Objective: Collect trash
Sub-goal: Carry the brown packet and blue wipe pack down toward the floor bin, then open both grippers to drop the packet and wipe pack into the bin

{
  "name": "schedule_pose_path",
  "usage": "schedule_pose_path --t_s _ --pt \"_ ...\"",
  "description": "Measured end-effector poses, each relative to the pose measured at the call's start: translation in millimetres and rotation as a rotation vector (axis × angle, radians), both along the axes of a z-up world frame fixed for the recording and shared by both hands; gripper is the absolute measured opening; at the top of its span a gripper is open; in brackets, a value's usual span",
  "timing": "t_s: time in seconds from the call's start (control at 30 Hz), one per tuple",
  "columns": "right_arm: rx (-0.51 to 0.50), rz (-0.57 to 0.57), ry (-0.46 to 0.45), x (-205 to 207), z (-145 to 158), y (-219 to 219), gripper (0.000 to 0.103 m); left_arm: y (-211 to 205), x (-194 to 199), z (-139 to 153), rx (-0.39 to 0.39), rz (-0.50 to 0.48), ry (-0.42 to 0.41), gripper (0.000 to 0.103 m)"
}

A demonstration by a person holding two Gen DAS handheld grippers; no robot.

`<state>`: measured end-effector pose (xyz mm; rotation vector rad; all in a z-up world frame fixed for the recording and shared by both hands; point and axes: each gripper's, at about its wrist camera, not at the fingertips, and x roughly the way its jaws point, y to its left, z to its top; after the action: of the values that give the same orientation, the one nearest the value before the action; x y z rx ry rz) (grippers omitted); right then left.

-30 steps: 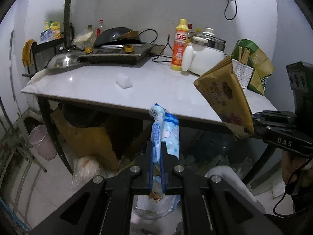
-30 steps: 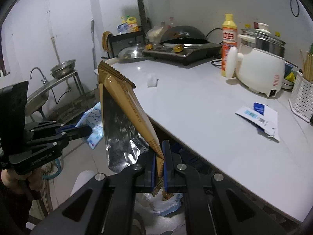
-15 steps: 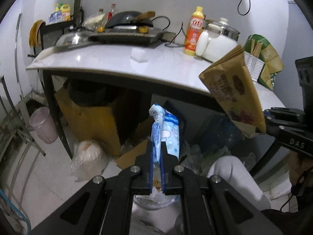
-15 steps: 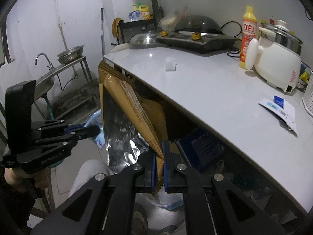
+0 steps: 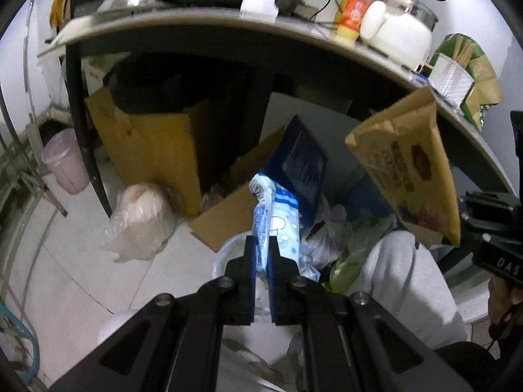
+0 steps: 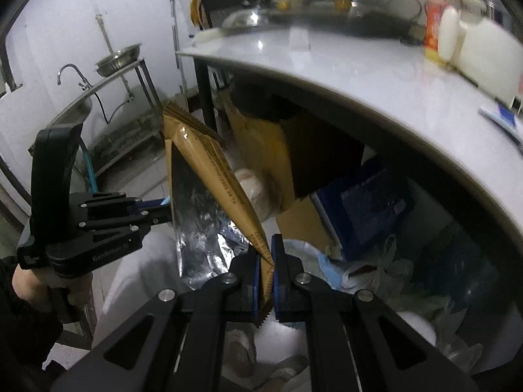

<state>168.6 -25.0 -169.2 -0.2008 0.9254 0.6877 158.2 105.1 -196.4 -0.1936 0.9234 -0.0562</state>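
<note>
My left gripper (image 5: 261,245) is shut on a light-blue and white plastic wrapper (image 5: 278,219), held upright below the table edge. My right gripper (image 6: 265,254) is shut on the corner of a brown foil-lined snack bag (image 6: 209,170), open with its silver inside showing. The brown bag also shows at the right of the left wrist view (image 5: 408,166), and the left gripper shows at the left of the right wrist view (image 6: 160,210). Both hang over a clear bag-lined bin (image 5: 228,254) holding trash on the floor under the table.
A white-topped table (image 6: 359,75) carries a rice cooker (image 5: 402,36), an orange bottle (image 5: 356,3) and a stove. Under it stand cardboard (image 5: 150,143), a blue box (image 5: 300,163) and plastic bags (image 5: 140,219). A pink bin (image 5: 65,160) and a sink (image 6: 81,98) are at the left.
Both grippers have moved down from above the tabletop to below its edge, still holding the wrapper and the brown bag. The floor and the bin have come into view.
</note>
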Motion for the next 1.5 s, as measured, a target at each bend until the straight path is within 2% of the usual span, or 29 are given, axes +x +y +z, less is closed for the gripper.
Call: schedule_pose_path --t_s 0.4,0.57,0.8,0.87,1.0,1.07,1.23,1.5 --pt "-0.046 -0.059 0.147 35.9 -68.1 -12.1 0.006 -14.7 37.9 -77.9 -0.046 -0.027 0.164 0.005" --pt "-0.071 -0.075 0.209 52.0 -98.2 -22.3 0.006 -24.0 54.8 -123.3 -0.060 -0.028 0.274 0.005" --pt "-0.087 -0.119 0.276 71.1 -131.1 -36.9 0.006 -36.3 67.1 -164.4 -0.073 -0.028 0.370 0.005" --pt "-0.089 -0.123 0.286 74.7 -136.2 -38.0 0.006 -37.1 69.1 -171.2 -0.078 -0.025 0.393 0.010" --pt "-0.102 -0.123 0.305 82.4 -145.7 -37.0 0.006 -34.3 72.0 -175.7 -0.098 -0.011 0.407 0.019" --pt "-0.107 -0.121 0.312 84.6 -147.8 -34.4 0.006 -31.2 71.6 -174.5 -0.111 0.001 0.406 0.031" --pt "-0.120 -0.108 0.320 88.4 -152.1 -23.6 0.006 -18.2 69.0 -165.5 -0.134 0.031 0.390 0.034" --pt "-0.152 -0.105 0.352 93.4 -169.0 -1.0 0.006 20.5 55.8 -132.2 -0.147 0.112 0.312 0.035"
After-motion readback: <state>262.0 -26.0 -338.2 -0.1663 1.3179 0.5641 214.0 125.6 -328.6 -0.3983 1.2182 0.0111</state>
